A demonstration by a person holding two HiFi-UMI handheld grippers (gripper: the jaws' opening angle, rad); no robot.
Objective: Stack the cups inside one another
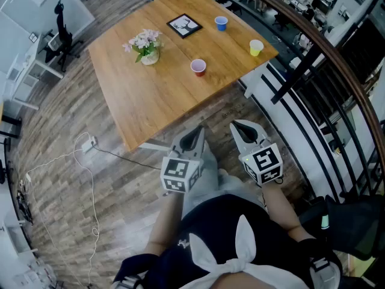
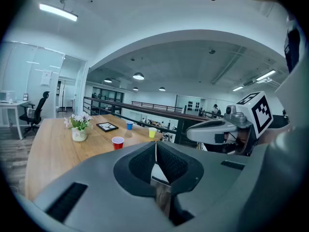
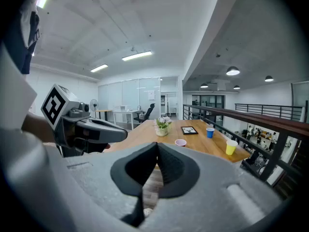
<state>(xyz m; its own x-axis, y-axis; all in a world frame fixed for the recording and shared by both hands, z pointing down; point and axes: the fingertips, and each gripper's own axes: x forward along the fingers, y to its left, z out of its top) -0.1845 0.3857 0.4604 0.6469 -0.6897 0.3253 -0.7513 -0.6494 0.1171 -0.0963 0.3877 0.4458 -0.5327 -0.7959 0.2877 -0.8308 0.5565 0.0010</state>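
**Standing Off, Nothing Stacked Yet**

At the far left of the head view, an office chair [image 1: 62, 38] stood on the wooden floor [image 1: 60, 113], and a pale cable [image 1: 84, 161] trailed across the boards nearer the person. Next came the table [image 1: 156, 101], one corner pointing toward the person. On it, a vase of pink flowers [image 1: 146, 46] sat furthest left, and a black picture frame [image 1: 184, 26] lay flat beyond it and to its right. The red cup [image 1: 198, 67] stood upright nearer the person, well apart from the other two cups. The blue cup [image 1: 221, 23] stood near the frame, on its right. The yellow cup [image 1: 256, 47] stood alone by the table's right corner, close to the edge. All three cups were mouth-up and separate, none inside another. A dark railing [image 1: 337, 65] ran past the table on the right.

Nearer the person, over the floor, the left claw [image 1: 195, 134] was held short of the table's edge. Its own view showed the tips pressed together with nothing between them. Near it on the right, the right claw [image 1: 240, 128] pointed the same way, and it too was pressed together and empty. Neither claw touched a cup or the table, and all three cups stood well ahead of both.
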